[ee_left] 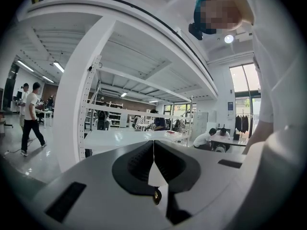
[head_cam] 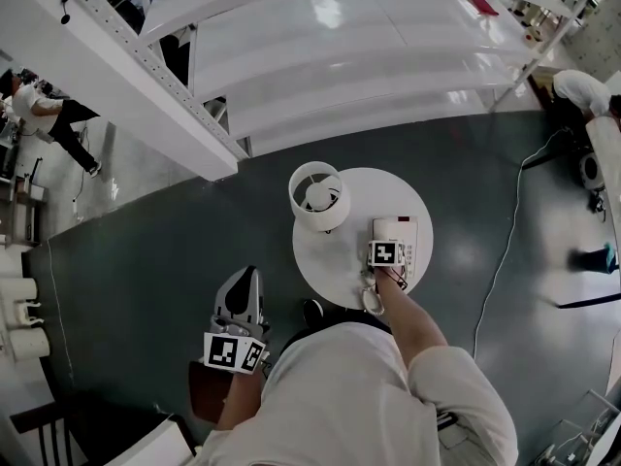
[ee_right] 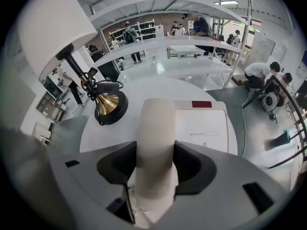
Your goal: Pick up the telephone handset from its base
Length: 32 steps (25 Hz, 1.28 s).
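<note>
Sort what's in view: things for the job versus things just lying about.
Job: handset, base, right gripper gripping the handset.
Lying about: lamp, table, left gripper (shut, empty), shelving.

Dark grey floor, white shelf racks, round white table, tall window.

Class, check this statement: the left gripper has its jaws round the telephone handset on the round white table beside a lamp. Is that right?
No. It is the right gripper whose jaws are round the handset, as the right gripper view shows; the rest stands.
</note>
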### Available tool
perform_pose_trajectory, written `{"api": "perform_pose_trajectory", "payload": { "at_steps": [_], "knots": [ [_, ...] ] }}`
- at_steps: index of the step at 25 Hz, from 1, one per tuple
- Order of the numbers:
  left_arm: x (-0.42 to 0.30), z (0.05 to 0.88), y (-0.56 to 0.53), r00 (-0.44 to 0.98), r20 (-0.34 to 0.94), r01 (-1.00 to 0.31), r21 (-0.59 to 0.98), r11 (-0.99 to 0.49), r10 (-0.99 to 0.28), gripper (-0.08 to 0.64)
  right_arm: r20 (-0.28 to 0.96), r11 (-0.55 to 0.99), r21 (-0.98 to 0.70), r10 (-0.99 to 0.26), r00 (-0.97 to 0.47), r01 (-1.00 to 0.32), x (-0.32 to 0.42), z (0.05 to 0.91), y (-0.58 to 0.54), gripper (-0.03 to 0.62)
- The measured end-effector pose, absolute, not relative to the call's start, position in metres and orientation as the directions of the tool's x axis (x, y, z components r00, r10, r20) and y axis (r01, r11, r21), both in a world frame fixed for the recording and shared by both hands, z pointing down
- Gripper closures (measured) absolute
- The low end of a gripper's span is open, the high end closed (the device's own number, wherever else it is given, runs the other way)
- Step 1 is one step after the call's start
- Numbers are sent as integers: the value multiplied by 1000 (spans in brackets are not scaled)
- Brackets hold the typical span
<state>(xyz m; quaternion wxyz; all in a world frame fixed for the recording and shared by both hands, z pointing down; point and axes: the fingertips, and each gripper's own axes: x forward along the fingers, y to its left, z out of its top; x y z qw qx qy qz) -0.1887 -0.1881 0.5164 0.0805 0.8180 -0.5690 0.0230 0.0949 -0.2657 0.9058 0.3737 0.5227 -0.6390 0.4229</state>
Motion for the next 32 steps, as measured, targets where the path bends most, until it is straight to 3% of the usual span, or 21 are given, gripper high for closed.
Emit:
{"api": "perform_pose_trajectory", "payload": {
  "at_steps": [4, 7, 13, 32],
  "knots": [
    [-187, 517, -185, 355, 128, -933, 104, -344, -926, 540, 917, 90, -194, -337, -213, -977, 87, 908, -257, 360],
    [-188, 516, -183, 360, 122, -932, 103, -349, -925, 540, 920, 102, -111, -365, -141, -989, 102, 902, -260, 360],
    [-186, 512, -178, 370, 116, -927, 106, -359, -922, 540, 898, 99, -112, -416, -143, -989, 105, 889, -259, 360],
    [-178, 510, -144, 430, 77, -900, 112, -421, -899, 540, 804, 52, -218, -557, -210, -974, 103, 835, -212, 360]
  ]
}}
